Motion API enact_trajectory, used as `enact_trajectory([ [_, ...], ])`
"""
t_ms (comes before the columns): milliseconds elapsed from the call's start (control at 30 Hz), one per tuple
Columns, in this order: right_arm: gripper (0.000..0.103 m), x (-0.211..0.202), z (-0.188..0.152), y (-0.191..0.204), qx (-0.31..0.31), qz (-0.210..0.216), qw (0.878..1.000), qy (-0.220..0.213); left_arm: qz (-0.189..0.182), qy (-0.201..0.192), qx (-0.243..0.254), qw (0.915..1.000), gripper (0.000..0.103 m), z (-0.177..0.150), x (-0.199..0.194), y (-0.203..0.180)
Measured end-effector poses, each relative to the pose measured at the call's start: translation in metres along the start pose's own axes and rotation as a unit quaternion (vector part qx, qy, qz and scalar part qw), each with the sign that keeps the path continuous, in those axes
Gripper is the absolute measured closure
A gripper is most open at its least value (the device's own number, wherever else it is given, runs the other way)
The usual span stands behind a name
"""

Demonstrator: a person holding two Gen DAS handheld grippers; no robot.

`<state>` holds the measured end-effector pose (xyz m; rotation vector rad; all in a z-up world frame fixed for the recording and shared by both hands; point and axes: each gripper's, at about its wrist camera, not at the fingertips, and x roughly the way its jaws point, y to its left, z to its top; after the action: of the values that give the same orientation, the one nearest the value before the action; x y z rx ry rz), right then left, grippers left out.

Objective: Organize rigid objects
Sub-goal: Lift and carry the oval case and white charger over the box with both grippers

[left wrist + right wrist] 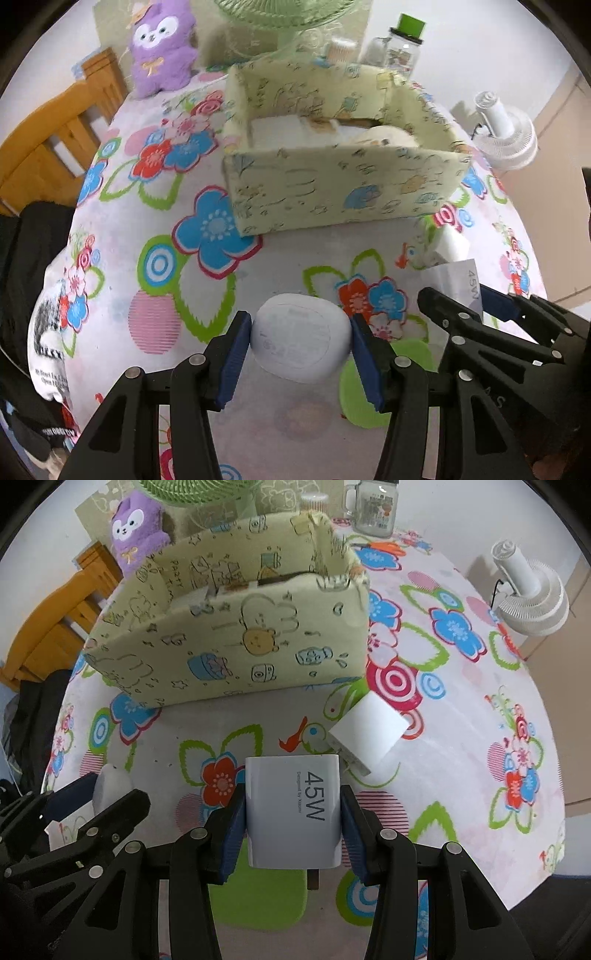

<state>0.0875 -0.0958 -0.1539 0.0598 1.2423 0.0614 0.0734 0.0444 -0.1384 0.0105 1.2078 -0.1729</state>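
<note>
Left gripper [301, 349] clamped on rounded white case [300, 338]; right gripper [293, 814] clamped on 45W charger [293, 812]. Both held over the worktop [461, 738]. Step judged: carry to fabric box [236, 642] at 12 o'clock; next needs clearing its near wall. Count: two held items, one white adapter [369, 734] loose at 1 o'clock.

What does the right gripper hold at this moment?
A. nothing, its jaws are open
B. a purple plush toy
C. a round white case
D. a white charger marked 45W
D: in the right wrist view the right gripper has its blue pads pressed on both sides of the white charger with "45W" printed on it.
</note>
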Motion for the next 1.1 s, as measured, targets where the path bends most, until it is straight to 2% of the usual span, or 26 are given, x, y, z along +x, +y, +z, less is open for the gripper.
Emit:
enact_trajectory([
  [233, 0.053, -0.019, 0.007, -0.002, -0.003, -0.019, 1.0, -0.007, -0.003, -0.004, 0.024, 0.9997, 0.047, 0.009, -0.015, -0.011],
  [567, 0.053, -0.052, 0.027, -0.002, -0.003, -0.023, 0.999, -0.036, 0.005, -0.037, 0.052, 0.998, 0.047, 0.033, -0.045, -0.019],
  [1100, 0.053, -0.065, 0.065, 0.005, -0.039, 0.002, 0.998, -0.043, 0.021, -0.043, 0.032, 0.9983, 0.047, 0.061, -0.057, -0.014],
])
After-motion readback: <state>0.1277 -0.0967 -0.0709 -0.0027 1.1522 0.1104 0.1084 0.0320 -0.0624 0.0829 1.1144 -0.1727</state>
